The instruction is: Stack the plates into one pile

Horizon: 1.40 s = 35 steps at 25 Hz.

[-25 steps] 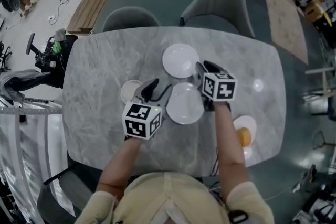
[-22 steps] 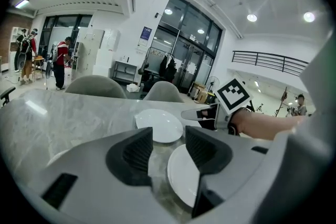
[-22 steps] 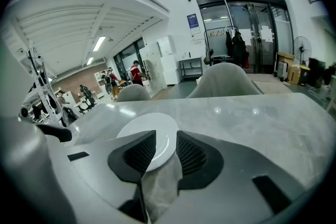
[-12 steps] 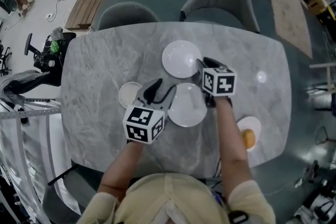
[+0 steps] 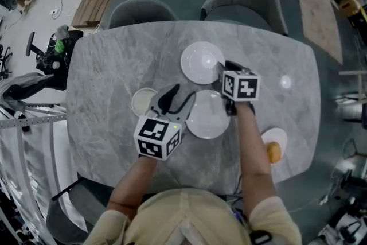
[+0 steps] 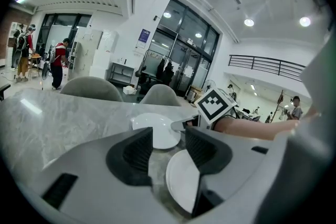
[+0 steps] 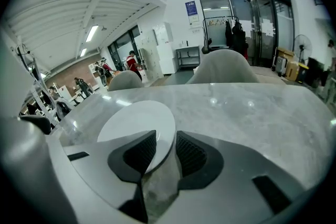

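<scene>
1. Presently, my right forearm point(image 5: 252, 149) reaches out over the marble table point(image 5: 109, 66), and the right gripper point(image 7: 165, 152) is pitched steeply down toward the tabletop.
2. Its jaws stand spread. The rim of the far plate point(image 7: 137, 120) sits between them, with a gap showing at the right-hand pad, so nothing is pinched.
3. That plate is white, round and plain. It lies flat on the table, ahead and to the left of the right gripper.
4. My left forearm point(image 5: 135, 178) extends alongside, and the left gripper point(image 6: 169, 149) points forward at a shallower tilt.
5. Its jaws are likewise spread and grip nothing.
6. The near plate point(image 5: 207, 114), also white and round, lies flat just beside the left gripper's right-hand jaw, between the two grippers.
7. The two plates lie near each other and are not stacked.
</scene>
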Each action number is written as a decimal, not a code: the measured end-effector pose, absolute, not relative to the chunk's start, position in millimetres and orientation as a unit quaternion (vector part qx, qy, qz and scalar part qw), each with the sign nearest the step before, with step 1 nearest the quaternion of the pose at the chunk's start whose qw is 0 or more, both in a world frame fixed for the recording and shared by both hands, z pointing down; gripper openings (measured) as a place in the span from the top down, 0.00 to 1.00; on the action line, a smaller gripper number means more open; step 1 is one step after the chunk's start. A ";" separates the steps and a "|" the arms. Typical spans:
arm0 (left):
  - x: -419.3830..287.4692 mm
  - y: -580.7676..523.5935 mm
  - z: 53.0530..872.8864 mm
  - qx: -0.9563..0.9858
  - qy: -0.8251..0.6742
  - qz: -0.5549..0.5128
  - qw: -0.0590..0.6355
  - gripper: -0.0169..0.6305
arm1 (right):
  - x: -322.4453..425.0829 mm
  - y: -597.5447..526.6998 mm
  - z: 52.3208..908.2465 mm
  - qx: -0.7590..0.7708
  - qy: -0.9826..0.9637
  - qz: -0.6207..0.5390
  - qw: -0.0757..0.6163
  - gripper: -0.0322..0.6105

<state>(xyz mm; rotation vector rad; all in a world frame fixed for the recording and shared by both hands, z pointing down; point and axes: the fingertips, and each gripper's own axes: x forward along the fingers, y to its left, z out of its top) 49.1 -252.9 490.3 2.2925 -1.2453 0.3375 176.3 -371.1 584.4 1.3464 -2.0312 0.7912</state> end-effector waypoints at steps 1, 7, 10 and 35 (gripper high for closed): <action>49.0 -252.5 490.4 0.843 -0.458 0.124 0.253 0.67 | 176.3 -370.9 584.6 0.504 -0.759 0.296 0.287 0.79; 47.0 -252.1 489.6 0.844 -0.457 0.122 0.252 0.67 | 176.1 -371.5 585.6 0.505 -0.759 0.290 0.291 0.79; 44.8 -252.0 486.8 0.843 -0.460 0.121 0.251 0.67 | 176.9 -371.7 584.9 0.504 -0.761 0.292 0.288 0.80; 34.5 -259.6 476.3 0.844 -0.459 0.111 0.253 0.67 | 156.5 -356.2 501.1 0.468 -0.821 0.304 0.123 0.92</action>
